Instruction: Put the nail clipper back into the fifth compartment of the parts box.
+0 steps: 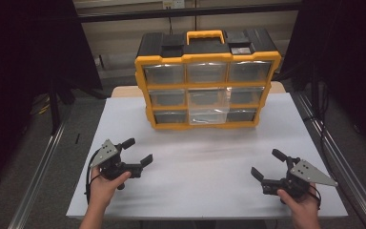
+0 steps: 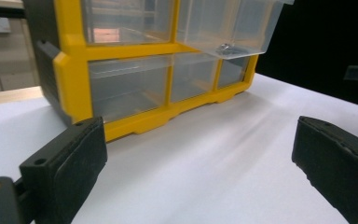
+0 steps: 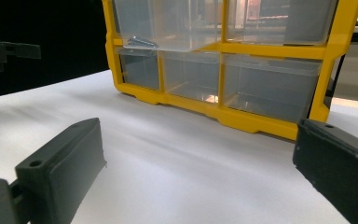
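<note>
Yellow drawer organizer (image 1: 208, 86) at desk (image 1: 205, 191) rear; middle clear drawer (image 1: 208, 106) pulled out, screw (image 2: 223, 47) inside. Left gripper (image 1: 134, 153) and right gripper (image 1: 266, 168) before organizer, fingers apart, empty. Likely: approach drawer front squarely, move slowly.

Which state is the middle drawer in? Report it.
Pulled out: the middle drawer juts forward past the yellow organizer, overhanging the row beneath.

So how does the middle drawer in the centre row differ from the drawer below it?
The middle drawer is pulled out past the yellow frame; the bottom-centre drawer sits pushed in. The middle drawer holds a small metal piece, likely a screw; the bottom-centre drawer looks empty. Both are clear plastic.
</note>
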